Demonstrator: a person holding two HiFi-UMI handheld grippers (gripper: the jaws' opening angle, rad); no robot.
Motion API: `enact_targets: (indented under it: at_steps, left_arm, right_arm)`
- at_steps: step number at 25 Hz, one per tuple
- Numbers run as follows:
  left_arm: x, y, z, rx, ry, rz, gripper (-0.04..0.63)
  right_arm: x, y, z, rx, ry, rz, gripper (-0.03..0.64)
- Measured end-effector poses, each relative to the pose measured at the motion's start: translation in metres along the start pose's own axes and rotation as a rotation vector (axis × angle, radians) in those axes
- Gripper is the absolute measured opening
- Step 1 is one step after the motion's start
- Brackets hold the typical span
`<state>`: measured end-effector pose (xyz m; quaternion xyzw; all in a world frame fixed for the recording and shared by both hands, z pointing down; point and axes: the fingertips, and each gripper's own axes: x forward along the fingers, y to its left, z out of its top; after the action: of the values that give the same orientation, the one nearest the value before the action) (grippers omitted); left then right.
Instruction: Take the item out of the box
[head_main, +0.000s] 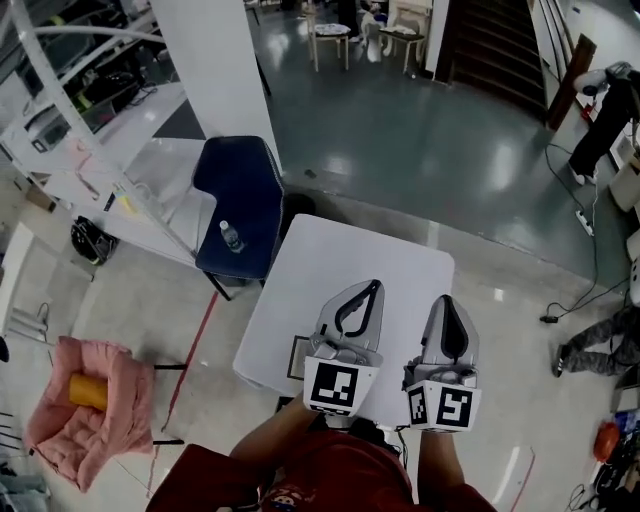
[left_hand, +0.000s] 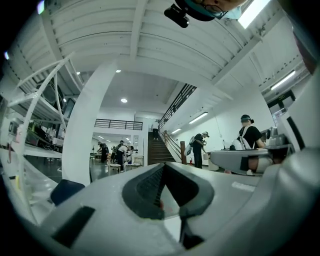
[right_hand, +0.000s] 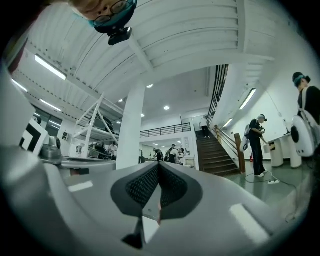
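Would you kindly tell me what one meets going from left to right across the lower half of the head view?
pink padded seat → blue chair → left gripper → right gripper → person's legs

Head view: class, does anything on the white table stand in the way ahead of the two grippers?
Nothing visible does: the table is bare ahead of the left gripper and right gripper, both shut. No box can be made out; a flat square thing shows beside the left gripper.
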<state>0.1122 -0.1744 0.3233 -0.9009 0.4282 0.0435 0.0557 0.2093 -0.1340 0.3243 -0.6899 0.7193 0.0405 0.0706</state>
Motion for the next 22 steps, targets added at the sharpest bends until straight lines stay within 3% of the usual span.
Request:
enact_targets:
  at_steps: [22]
  left_arm:
    - [-0.030, 0.012, -0.016, 0.007, 0.083, 0.072, 0.005]
  right_arm:
    - [0.004, 0.027, -0.001, 0.005, 0.004, 0.087, 0.001]
